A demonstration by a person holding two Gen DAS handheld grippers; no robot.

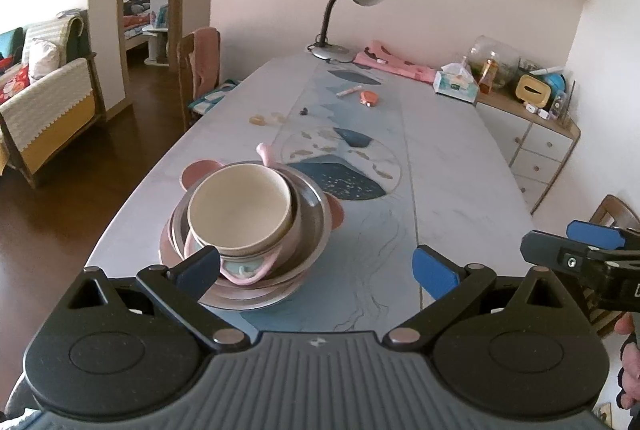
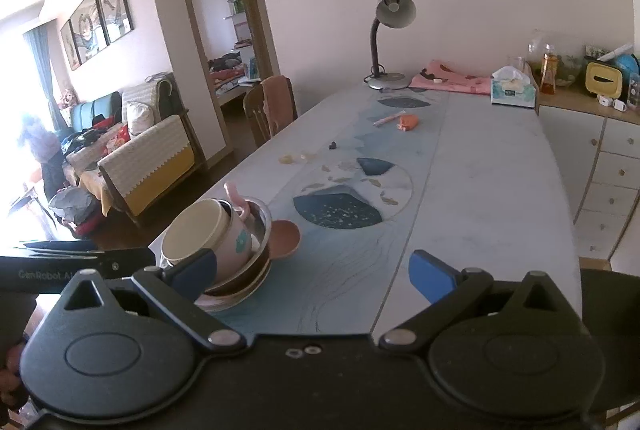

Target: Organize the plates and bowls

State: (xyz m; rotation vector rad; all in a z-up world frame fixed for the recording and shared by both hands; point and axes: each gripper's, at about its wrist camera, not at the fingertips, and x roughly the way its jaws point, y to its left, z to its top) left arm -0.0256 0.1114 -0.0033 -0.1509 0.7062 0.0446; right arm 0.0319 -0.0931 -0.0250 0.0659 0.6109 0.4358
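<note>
stacked dishes at the near left of the table, both grippers wide and empty

the stack (image 1: 244,234) sits near the table's (image 1: 460,189) near left corner, on the blue runner's (image 1: 360,258) left edge; at the bottom lies a pink plate (image 1: 256,296); on it a steel bowl (image 1: 312,201); in that a pink cup (image 1: 256,270) tilted toward the camera, with a cream bowl (image 1: 240,209) nested on top; a pink handle (image 1: 265,152) pokes up behind the stack, and rounded pink tabs show at its left and right, though what they belong to is hard to tell.

the left gripper (image 1: 316,270) hovers just short of the stack, jaws spread wide with nothing between them; its left finger (image 1: 198,270) overlaps the stack's near rim in the view, whether touching cannot be told; its blue right finger (image 1: 436,272) is over bare runner; the right gripper (image 2: 312,272) is also wide apart and holds nothing, with the stack behind its left finger (image 2: 192,270); in the left wrist view it enters from the right edge, beside a hand (image 1: 628,362).

farther along the table lie an orange thing (image 1: 369,97), a small tube (image 1: 349,91), a lamp (image 1: 352,9), a pink cloth (image 1: 394,63) and a tissue box (image 1: 456,83); a cabinet (image 1: 536,145) stands at the right; a chair (image 1: 200,69) stands at the left side.
</note>
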